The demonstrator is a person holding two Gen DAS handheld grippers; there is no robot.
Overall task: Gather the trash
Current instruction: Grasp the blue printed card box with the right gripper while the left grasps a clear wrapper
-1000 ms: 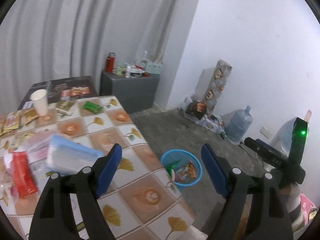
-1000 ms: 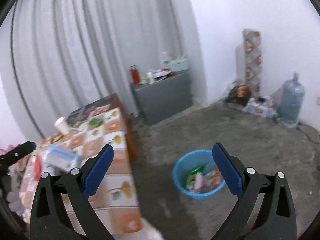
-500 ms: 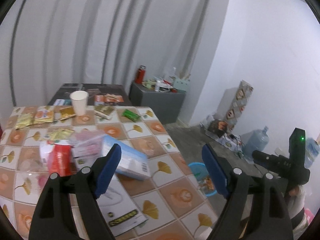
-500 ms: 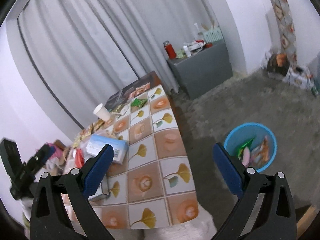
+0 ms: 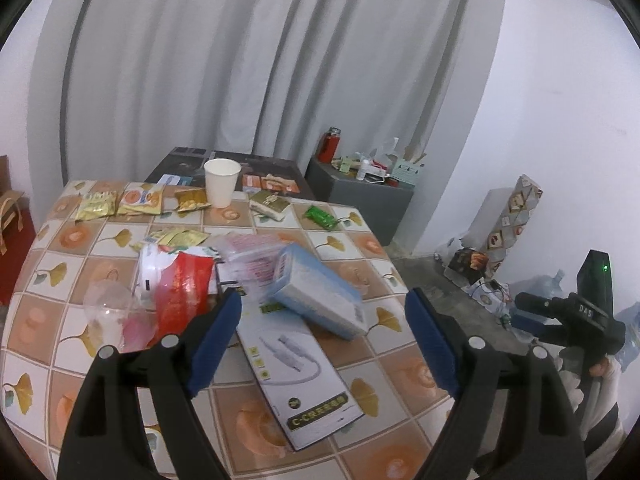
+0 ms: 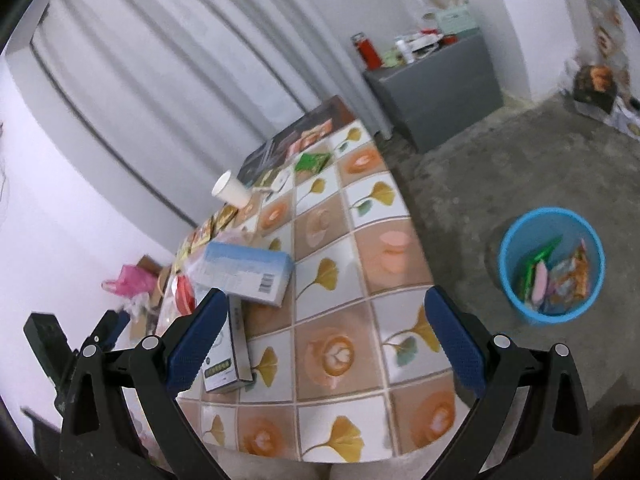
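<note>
So both tools were empty at this point. My left tool (image 5: 322, 332) had its blue ribbed pads spread wide with nothing between them, hanging over the surface (image 5: 384, 364), which wore a glossy tiled cloth with ginkgo leaves and coffee cups printed on it. My right tool (image 6: 324, 340) was spread just as wide and also bare, over the near edge of the surface.

The trash was mostly in a loose heap. A long flat white cardboard box (image 5: 300, 376) lay at the front, and a blue-and-white rectangular pack (image 5: 320, 300) rested tilted across its far end. Left of that sat a crinkly red wrapper (image 5: 182, 292) and a clear plastic bag (image 5: 108, 308), soft and shapeless. Further back a white paper cup (image 5: 221, 182) stood upright, with shiny gold foil packets (image 5: 120, 202) to its left and a green wrapper (image 5: 320, 217) to its right.

In the right view, the round blue plastic bin (image 6: 516, 292) sat on the rough concrete floor (image 6: 500, 160), well apart from the surface, with a few wrappers inside.
</note>
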